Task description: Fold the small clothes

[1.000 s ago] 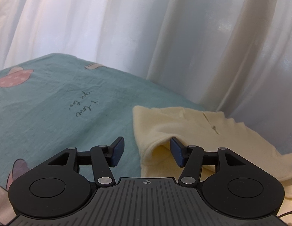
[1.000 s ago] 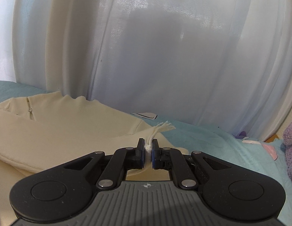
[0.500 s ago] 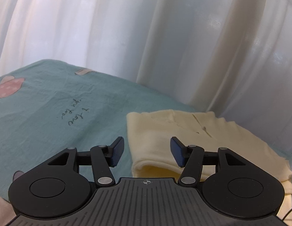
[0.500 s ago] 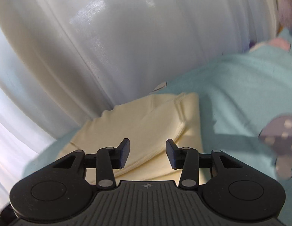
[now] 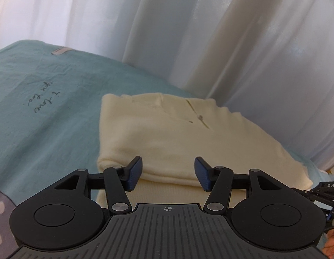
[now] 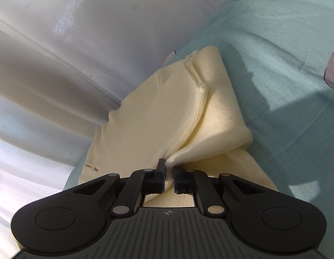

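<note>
A cream knitted garment (image 5: 167,138) lies folded on a teal bedsheet (image 5: 48,116); it also shows in the right wrist view (image 6: 149,127). My left gripper (image 5: 168,173) is open and empty, its fingers straddling the garment's near folded edge. My right gripper (image 6: 169,176) is shut on the near edge of the garment, pinching a thick fold of cream fabric. Part of the right gripper (image 5: 324,192) shows at the right edge of the left wrist view.
White curtains (image 5: 210,32) hang close behind the bed. The sheet carries handwritten print (image 5: 43,101) and spotted patches (image 6: 333,69).
My right gripper released a fringed corner, swung round while open, and has now closed on the garment's near folded edge. My left gripper stayed open and moved nearer over the fold.
</note>
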A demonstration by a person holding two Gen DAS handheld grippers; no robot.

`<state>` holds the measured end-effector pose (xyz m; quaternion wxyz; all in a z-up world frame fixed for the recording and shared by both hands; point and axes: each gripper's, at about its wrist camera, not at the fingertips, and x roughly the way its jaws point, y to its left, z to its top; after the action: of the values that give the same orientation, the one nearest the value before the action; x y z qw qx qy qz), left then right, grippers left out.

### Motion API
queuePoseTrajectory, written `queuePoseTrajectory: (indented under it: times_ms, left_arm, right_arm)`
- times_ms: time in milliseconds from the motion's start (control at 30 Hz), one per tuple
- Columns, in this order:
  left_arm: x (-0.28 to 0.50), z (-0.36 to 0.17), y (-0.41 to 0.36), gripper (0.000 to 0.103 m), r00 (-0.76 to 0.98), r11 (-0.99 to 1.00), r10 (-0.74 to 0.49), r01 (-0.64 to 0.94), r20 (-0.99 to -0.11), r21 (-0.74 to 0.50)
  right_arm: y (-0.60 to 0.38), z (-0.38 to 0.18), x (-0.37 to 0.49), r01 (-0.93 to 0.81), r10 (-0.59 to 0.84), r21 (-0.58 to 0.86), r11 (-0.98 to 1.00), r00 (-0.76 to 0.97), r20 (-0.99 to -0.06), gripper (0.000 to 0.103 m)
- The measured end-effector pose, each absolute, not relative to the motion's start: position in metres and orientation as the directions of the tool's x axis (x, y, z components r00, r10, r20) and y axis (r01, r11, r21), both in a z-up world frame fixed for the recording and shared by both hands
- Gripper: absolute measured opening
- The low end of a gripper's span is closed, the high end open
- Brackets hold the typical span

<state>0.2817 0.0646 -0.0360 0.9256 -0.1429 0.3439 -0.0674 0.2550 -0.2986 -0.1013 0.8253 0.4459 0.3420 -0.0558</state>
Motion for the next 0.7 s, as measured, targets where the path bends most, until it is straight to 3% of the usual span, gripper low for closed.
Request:
queuePoseTrajectory:
  times_ms: [267,567,700]
  left_arm:
    - [0.305,-0.045,0.062,0.059,0.735,0.953,-0.224,0.028,-0.64,-0.301]
    - [0.314,-0.048,0.045,0.063,0.758,0.984,-0.177,0.127,-0.628,-0.124]
    - [0.317,-0.049,0.044,0.065,0.764,0.985,-0.174,0.133,-0.621,-0.112]
  right_arm:
    - [-0.307,-0.098,0.279,0.397,0.156,0.653,0.645,0.769,-0.62,0.006]
    - [-0.303,-0.096,0.256,0.351,0.174,0.637,0.687,0.771,-0.612,0.007]
    - [-0.304,-0.098,0.25,0.34,0.183,0.644,0.685,0.776,-0.604,0.007]
